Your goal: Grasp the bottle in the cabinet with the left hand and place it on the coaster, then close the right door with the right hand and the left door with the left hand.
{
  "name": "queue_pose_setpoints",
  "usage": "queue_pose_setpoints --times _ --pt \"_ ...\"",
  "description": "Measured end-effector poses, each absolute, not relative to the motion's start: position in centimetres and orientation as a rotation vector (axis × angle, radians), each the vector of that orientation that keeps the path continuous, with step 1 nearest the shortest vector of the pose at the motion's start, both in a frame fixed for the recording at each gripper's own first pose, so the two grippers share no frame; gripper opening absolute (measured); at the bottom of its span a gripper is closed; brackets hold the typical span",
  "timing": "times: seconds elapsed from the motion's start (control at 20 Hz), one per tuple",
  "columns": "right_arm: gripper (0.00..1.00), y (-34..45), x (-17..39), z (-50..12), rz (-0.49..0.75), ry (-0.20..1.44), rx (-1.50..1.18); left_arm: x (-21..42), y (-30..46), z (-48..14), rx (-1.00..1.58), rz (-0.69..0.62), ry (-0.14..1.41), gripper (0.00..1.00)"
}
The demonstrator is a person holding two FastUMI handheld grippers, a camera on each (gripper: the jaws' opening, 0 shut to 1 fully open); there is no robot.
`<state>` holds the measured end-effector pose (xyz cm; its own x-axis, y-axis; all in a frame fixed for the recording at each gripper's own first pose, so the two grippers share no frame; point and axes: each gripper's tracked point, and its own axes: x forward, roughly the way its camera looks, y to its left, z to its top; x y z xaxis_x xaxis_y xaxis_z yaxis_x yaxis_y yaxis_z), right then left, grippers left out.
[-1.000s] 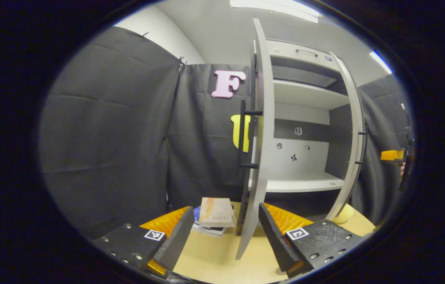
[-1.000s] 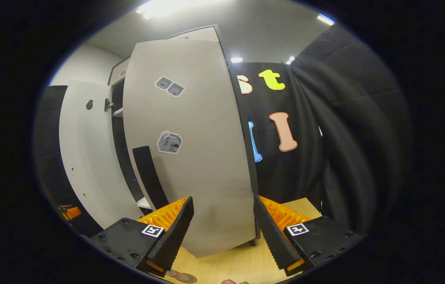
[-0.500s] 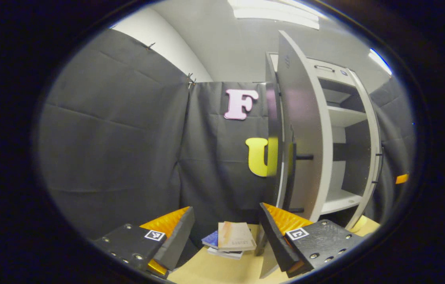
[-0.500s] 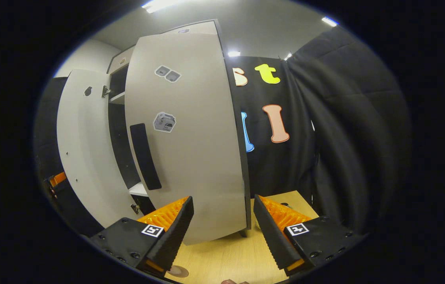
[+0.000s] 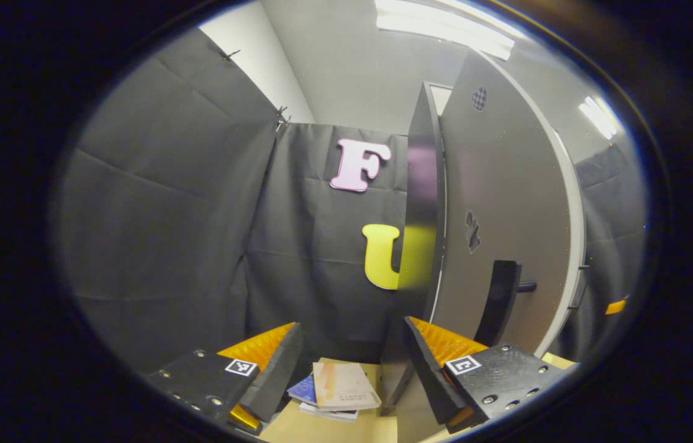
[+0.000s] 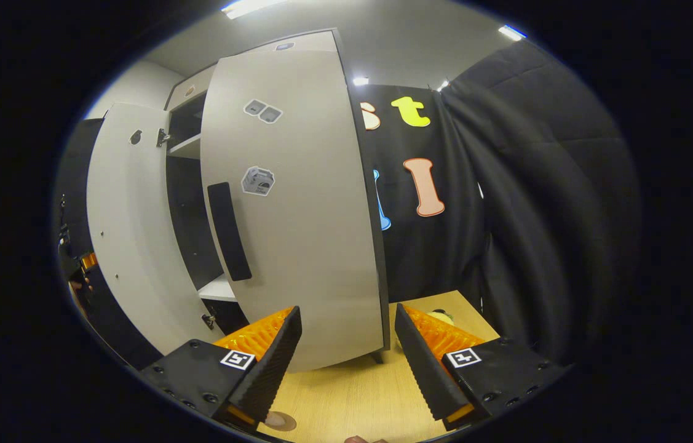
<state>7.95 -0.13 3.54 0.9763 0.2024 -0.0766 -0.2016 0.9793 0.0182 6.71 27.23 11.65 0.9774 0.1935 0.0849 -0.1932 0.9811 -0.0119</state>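
Observation:
My left gripper [image 5: 351, 326] is open with nothing held, outside the cabinet's left door [image 5: 506, 203]. That grey door shows its outer face and black handle [image 5: 498, 303], just beyond my right finger. My right gripper [image 6: 347, 309] is open too, in front of the right door [image 6: 297, 209], whose black handle [image 6: 229, 231] is up and to the left. Both doors stand partly open, with a white shelf [image 6: 218, 288] in the gap. The left door's inner face [image 6: 125, 227] is further left. A flat round coaster [image 6: 280, 421] lies on the table at the bottom edge.
A small stack of books [image 5: 337, 389] lies on the wooden table between my left fingers, against the black cloth wall. A small yellow object [image 6: 444, 317] sits on the table [image 6: 352, 400] right of the cabinet. The other gripper shows at each view's edge [image 5: 615, 306] [image 6: 85, 261].
The left gripper has swung round the left door, from seeing it edge-on with the shelves open to facing its outer side. The right gripper has drawn back a little from the right door.

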Motion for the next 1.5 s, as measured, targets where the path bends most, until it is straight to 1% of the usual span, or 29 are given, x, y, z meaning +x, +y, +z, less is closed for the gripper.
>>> queue_pose_setpoints --times 0.2,0.5,0.55,0.6,0.75,0.8,0.85,0.95,1.0,1.05,1.3,1.35,1.4,1.45,1.5 --pt "0.97 -0.6 7.8 2.6 0.178 0.098 0.028 8.9 26.1 11.3 -0.012 0.124 -0.058 0.95" --pt "0.97 -1.3 7.9 2.0 0.147 0.114 0.069 9.1 25.0 11.3 0.030 0.037 -0.044 0.94" --pt "0.97 -1.4 8.0 2.0 0.144 0.116 0.074 9.3 24.9 11.1 0.021 0.028 -0.033 1.00" --pt "0.97 -1.5 8.0 2.1 0.141 0.116 0.079 9.3 24.9 10.9 0.005 0.024 -0.026 0.94" --pt "0.97 -1.6 8.1 2.2 0.133 0.107 0.086 9.4 24.9 10.8 -0.025 0.031 -0.021 0.94" --pt "0.97 -1.7 8.1 2.3 0.129 0.104 0.078 9.3 25.0 10.8 -0.021 0.038 -0.020 1.00" --pt "0.97 -1.6 8.1 2.1 0.131 0.106 0.070 9.3 25.1 10.9 -0.009 0.043 -0.021 0.94" --pt "0.97 -1.6 8.0 1.9 0.132 0.113 0.063 9.3 25.0 10.9 0.024 0.040 -0.018 0.94" --pt "0.97 -1.6 8.0 1.8 0.134 0.116 0.066 9.3 24.5 10.9 0.035 0.033 -0.013 0.97" --pt "0.97 -1.5 8.0 1.6 0.136 0.119 0.070 9.4 23.8 10.9 0.042 0.023 -0.009 0.94" --pt "0.97 -1.1 7.7 1.1 0.146 0.128 0.058 10.1 20.2 10.8 0.045 -0.028 -0.011 0.94" --pt "0.97 -1.1 7.6 1.1 0.146 0.126 0.046 10.2 19.6 10.7 0.043 -0.030 -0.013 0.89" --pt "0.92 -1.2 7.5 1.2 0.145 0.123 0.038 10.1 19.1 10.4 0.039 -0.029 -0.016 0.94" --pt "0.92 -1.3 7.5 1.2 0.142 0.119 0.033 10.2 18.7 10.4 0.029 -0.029 -0.020 1.00" --pt "0.97 -1.4 7.4 1.2 0.138 0.117 0.032 10.3 18.2 10.1 0.014 -0.034 -0.021 1.00"
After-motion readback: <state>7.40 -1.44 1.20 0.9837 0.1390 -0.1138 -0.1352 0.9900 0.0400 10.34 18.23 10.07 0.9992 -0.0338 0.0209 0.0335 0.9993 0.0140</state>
